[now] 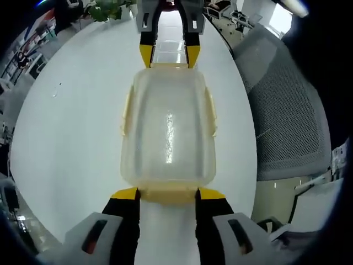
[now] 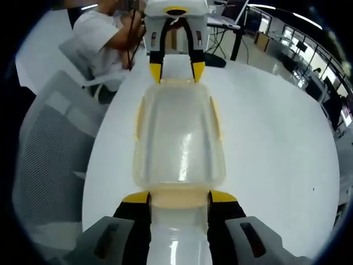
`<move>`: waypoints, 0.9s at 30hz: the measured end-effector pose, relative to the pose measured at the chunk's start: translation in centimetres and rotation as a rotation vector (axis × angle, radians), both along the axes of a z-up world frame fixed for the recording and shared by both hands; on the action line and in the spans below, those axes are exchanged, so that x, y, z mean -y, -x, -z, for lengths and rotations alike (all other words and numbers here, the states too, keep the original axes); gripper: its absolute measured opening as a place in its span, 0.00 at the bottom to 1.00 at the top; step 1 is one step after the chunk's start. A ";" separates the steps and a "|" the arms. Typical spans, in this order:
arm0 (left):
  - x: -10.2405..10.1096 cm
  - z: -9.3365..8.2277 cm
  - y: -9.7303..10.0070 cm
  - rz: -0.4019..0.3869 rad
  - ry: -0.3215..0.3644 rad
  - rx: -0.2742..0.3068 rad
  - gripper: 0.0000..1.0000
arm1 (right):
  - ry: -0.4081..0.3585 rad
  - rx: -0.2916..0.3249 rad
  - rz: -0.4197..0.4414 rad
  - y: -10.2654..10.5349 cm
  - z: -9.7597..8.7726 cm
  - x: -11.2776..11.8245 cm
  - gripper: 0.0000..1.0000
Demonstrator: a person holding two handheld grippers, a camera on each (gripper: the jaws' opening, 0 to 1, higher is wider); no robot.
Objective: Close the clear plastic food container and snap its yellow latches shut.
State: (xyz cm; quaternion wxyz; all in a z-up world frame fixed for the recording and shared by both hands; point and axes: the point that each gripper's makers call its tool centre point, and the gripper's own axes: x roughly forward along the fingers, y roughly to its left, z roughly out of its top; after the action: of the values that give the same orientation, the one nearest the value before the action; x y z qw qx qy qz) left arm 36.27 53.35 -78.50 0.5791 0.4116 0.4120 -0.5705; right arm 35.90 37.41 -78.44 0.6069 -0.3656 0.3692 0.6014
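The lidded container (image 1: pixel 168 135) lay on the white table (image 1: pixel 71 121); left gripper (image 1: pixel 167 193) and right gripper (image 2: pixel 179 196) stood apart at its 2 end latches.

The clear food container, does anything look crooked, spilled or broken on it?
Nothing stands out. The container sits flat on the white table with its lid on and looks empty and intact. The left gripper and right gripper meet its opposite ends squarely.

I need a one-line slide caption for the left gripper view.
Two grippers flank the end latches of a lidded clear container on a white table.
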 end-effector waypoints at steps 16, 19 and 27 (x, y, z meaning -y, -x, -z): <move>0.7 -1.8 -0.9 0.018 0.005 0.006 0.38 | -0.013 0.009 0.015 -0.6 -1.8 0.6 0.38; 0.8 -2.0 -0.8 0.020 0.005 0.006 0.38 | -0.011 0.013 0.011 -0.6 -1.8 0.7 0.38; 1.3 -2.1 -0.6 0.015 0.015 0.013 0.38 | -0.014 0.019 0.013 -0.5 -1.8 1.3 0.38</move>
State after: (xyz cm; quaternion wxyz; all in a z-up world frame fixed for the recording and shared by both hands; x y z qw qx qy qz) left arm 36.91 52.01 -76.37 0.5806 0.4140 0.4008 -0.5752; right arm 36.41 36.10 -76.64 0.6169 -0.3648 0.3615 0.5963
